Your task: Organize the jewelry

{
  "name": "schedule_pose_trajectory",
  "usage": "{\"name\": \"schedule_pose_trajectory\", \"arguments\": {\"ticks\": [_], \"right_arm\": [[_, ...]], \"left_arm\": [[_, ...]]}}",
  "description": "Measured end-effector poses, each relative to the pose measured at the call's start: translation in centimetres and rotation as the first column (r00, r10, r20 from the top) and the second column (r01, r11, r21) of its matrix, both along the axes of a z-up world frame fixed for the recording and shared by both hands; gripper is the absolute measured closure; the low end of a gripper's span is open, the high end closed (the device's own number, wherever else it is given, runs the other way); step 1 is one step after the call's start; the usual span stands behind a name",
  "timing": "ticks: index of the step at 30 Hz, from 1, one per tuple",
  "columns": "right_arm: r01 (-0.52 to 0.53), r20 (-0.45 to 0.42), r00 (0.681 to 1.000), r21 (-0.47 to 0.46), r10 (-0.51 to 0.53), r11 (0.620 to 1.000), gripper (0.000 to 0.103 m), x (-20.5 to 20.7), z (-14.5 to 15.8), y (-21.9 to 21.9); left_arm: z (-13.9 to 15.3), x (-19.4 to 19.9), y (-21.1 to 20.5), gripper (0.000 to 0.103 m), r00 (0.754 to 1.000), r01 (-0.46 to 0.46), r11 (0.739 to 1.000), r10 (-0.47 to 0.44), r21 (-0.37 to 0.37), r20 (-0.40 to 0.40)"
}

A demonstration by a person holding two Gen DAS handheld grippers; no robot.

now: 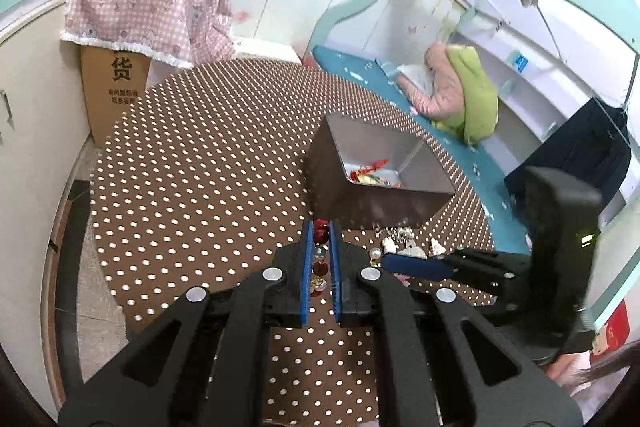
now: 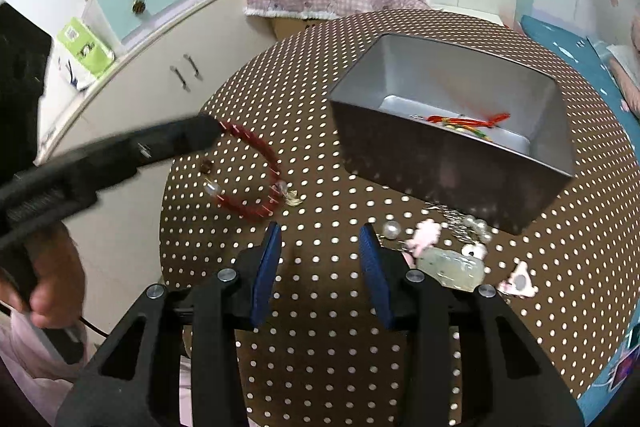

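I see a round table (image 2: 224,227) with a brown cloth full of white dots. A shiny metal box (image 2: 452,155) sits on it, with red and yellow strings inside. My left gripper (image 1: 321,227) is pressed together, pinching a red bead bracelet (image 2: 256,179) that hangs in a loop over the cloth. My right gripper (image 2: 320,233) is partly spread and holds nothing (its blue pads are bare). Right next to it lie pearls and a pale, maybe jade, piece (image 2: 452,265).
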State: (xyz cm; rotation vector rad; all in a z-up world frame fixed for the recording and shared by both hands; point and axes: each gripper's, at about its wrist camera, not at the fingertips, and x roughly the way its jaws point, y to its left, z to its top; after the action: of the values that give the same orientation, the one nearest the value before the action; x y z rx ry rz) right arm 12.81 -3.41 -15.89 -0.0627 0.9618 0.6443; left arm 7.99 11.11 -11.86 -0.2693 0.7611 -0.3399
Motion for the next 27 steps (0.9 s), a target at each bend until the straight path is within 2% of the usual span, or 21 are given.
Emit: {"name": "schedule_pose_trajectory", "arguments": {"ticks": [6, 18, 20, 24, 27], "right_arm": [[-0.056, 0.01, 0.998, -0.029, 0.056, 0.998, 0.065, 0.1, -0.2, 2.5], [-0.098, 0.026, 0.995, -0.062, 0.099, 0.993, 0.077, 1.6, -1.8, 6.4], [-0.099, 0.036, 0.994, -0.072, 0.102, 0.992, 0.084, 1.6, -1.8, 6.7], [-0.098, 0.037, 0.994, -0.074, 0.101, 0.992, 0.092, 1.8, -1.8, 6.8], [-0.095, 0.019, 0.995, -0.051, 0.096, 0.994, 0.093, 2.1, -1.7, 6.3]], "left_arm": [[0.8, -0.7, 2.1, 0.095, 0.999, -0.025, 0.999, 0.025, -0.032, 0.027], [-2.2, -0.3, 2.9, 0.095, 0.995, -0.082, 0.996, 0.085, 0.043, -0.053], [-2.7, 0.0, 3.0, 0.095, 0.994, -0.088, 0.994, 0.091, 0.058, -0.06], [-3.5, 0.3, 2.8, 0.095, 0.992, -0.087, 0.993, 0.093, 0.076, -0.082], [-3.7, 0.5, 2.5, 0.095, 0.992, -0.089, 0.992, 0.096, 0.087, -0.087]]}}
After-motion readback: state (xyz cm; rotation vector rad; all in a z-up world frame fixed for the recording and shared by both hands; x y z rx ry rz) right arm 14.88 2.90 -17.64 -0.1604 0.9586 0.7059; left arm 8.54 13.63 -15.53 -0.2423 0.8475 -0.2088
